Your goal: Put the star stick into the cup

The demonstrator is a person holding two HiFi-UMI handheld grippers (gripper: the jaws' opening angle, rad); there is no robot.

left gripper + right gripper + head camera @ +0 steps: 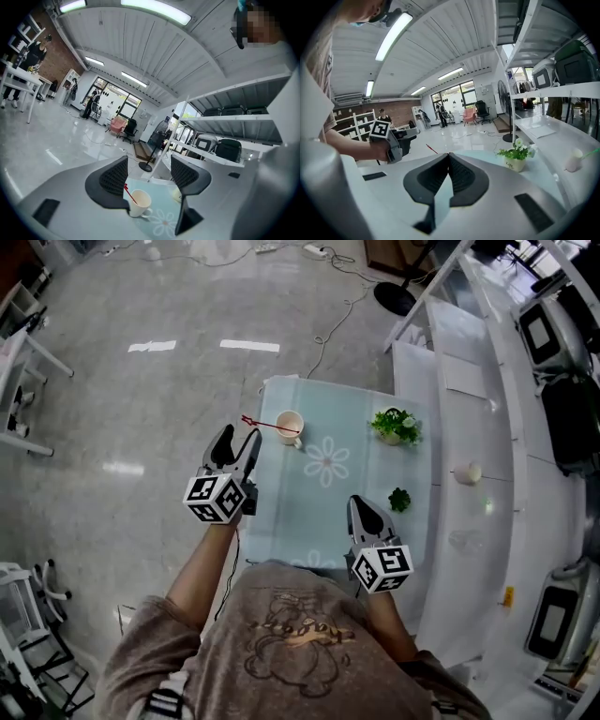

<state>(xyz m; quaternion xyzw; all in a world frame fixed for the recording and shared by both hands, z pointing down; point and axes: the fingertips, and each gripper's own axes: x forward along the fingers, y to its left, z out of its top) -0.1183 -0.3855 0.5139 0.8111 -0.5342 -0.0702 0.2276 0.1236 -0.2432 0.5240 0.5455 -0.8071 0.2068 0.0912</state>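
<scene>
Red star stick [267,426] stands with its foot in the cream cup [290,427], its shaft leaning far over the rim toward your left gripper [238,434], whose jaws stand wide apart, nothing between the pads, just beside the star end. Risk, as I judge it: that lean looks poorly balanced, so a brush from a jaw tip could lever the stick out or tip the cup near the pale green table [309,512] edge. Your right gripper [362,504], jaws together on nothing, sits too far off to steady it.
</scene>
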